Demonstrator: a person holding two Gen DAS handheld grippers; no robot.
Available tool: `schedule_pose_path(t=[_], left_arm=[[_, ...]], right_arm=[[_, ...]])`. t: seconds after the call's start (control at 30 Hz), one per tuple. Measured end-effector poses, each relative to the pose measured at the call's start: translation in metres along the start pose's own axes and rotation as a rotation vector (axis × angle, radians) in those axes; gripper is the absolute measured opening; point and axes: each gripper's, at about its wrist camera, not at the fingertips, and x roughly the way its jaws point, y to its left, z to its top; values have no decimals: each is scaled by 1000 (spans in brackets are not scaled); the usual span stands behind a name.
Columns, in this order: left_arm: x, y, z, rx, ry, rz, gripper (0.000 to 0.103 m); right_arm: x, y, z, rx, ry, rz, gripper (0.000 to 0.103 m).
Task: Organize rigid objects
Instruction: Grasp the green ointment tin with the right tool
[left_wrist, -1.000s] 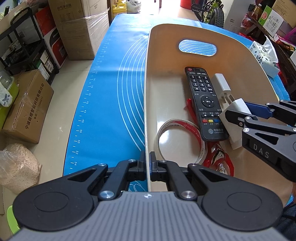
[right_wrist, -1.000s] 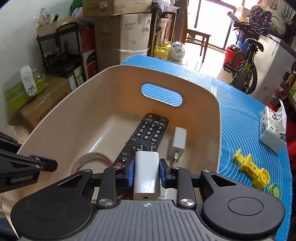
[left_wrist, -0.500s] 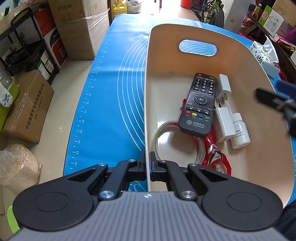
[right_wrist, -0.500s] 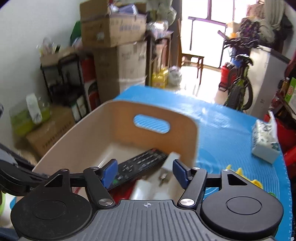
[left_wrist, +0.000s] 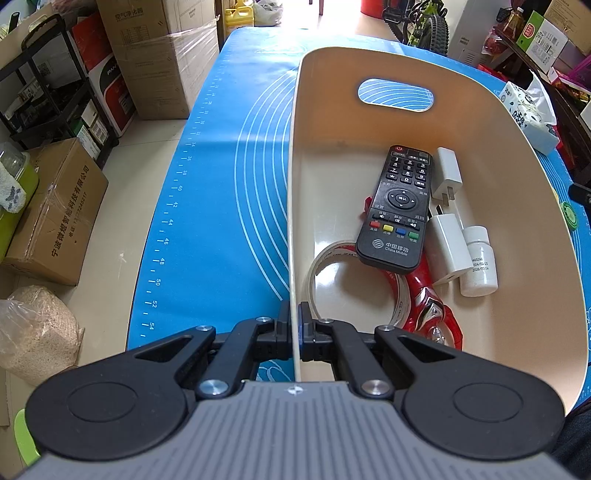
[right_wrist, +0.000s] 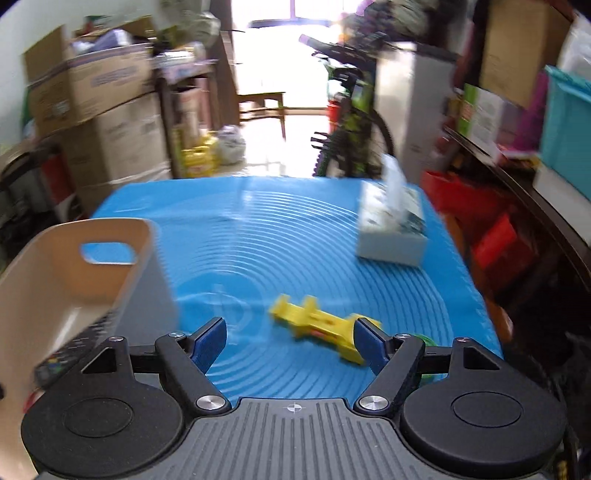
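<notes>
Clamped on the thin side wall of the smooth cream plastic bin (left_wrist: 517, 166), the left gripper (left_wrist: 294, 328) has its black fingers pinched together with the rim between them. That bin, with rounded corners and an oval handle slot in its far wall, sits on the blue silicone mat (left_wrist: 221, 184) printed with white concentric rings and a ruler scale along its left edge.

Inside the bin lies a black slab-shaped remote control (left_wrist: 397, 206) marked "China Mobile" (with red, yellow, blue and green keys above the logo). Just right of it are a small white two-pin plug adapter (left_wrist: 447, 173), a larger white block charger (left_wrist: 447, 245) and a white cylindrical bottle (left_wrist: 478, 260) with small printed numbers, the last two touching. A clear tape roll (left_wrist: 325, 258) with red print and a glossy red and silver toy figure (left_wrist: 430, 306) lie partly under the remote's near end.

In the blurred right wrist view the right gripper (right_wrist: 291, 341) hangs over the mat beside the bin with its blue-padded jaws spread wide, holding nothing. A yellow plastic toy piece (right_wrist: 317, 325) lies on the mat between them; a white tissue pack (right_wrist: 391, 236) stands towards the far right corner.
</notes>
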Motion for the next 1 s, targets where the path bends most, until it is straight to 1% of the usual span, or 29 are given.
schedule_pose_path(t=[0.13, 0.2, 0.27, 0.4, 0.57, 0.73, 0.77, 0.83, 0.9, 0.97, 1.0], left_arm=[[0, 0, 0, 1, 0, 2, 4], [0, 0, 0, 1, 0, 3, 4], [0, 0, 0, 3, 0, 6, 4], [0, -1, 0, 4, 1, 8, 4], [1, -1, 1, 8, 3, 17, 4], [1, -1, 1, 7, 3, 15, 4], [1, -1, 1, 8, 4, 17, 4], [2, -2, 2, 9, 4, 20, 4], [2, -3, 2, 9, 5, 21, 4], [2, -3, 2, 9, 5, 21, 4], [2, -3, 2, 9, 4, 20, 4]], right_arm=[[25, -18, -10, -37, 42, -90, 80], [37, -29, -15, -11, 75, -111, 80], [47, -42, -20, 24, 87, -127, 80], [66, -58, -31, 6, 125, -188, 80], [80, -72, -35, 28, 138, -199, 80], [85, -76, -34, 25, 113, -187, 81], [85, -75, -34, 22, 110, -178, 80], [83, -74, -34, 19, 101, -145, 71], [82, -72, -34, 8, 97, -125, 59], [82, -69, -33, -11, 98, -115, 54], [82, -67, -32, -21, 102, -118, 54]])
